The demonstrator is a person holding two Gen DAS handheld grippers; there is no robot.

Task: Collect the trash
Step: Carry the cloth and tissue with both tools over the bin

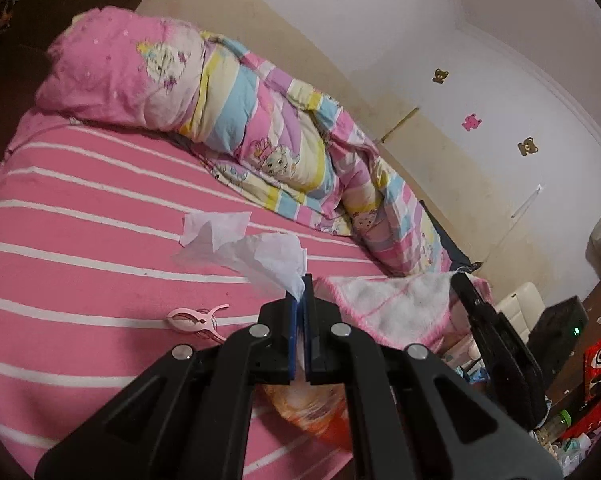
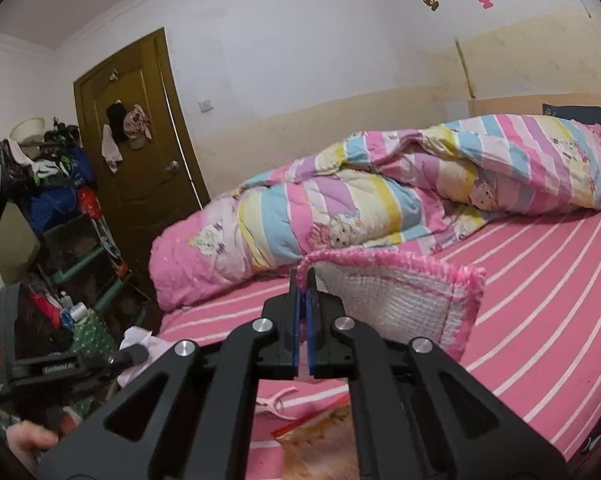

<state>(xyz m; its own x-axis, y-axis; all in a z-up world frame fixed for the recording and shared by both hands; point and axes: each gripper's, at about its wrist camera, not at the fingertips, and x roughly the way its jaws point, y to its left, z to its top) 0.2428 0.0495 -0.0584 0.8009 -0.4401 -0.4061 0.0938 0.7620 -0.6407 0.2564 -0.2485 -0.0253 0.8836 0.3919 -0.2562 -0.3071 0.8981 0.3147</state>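
My left gripper [image 1: 302,282] is shut on a corner of a crumpled white tissue [image 1: 266,256], which hangs lifted above the pink striped bed [image 1: 80,248]. A second white tissue [image 1: 216,226] lies flat on the sheet just beyond it. My right gripper [image 2: 305,278] is shut on the pink crocheted edge of a white cloth [image 2: 392,298] and holds it up off the bed. The cloth [image 1: 392,306] and the right gripper [image 1: 460,280] also show in the left wrist view. An orange wrapper [image 1: 312,416] lies on the bed under the left gripper.
A pink clothes peg [image 1: 196,320] lies on the sheet near the front. A rolled cartoon quilt [image 2: 340,208] runs along the wall side of the bed. A brown door [image 2: 140,152] and cluttered shelves [image 2: 60,216] stand left; a hand [image 2: 32,442] holds the left gripper [image 2: 136,354].
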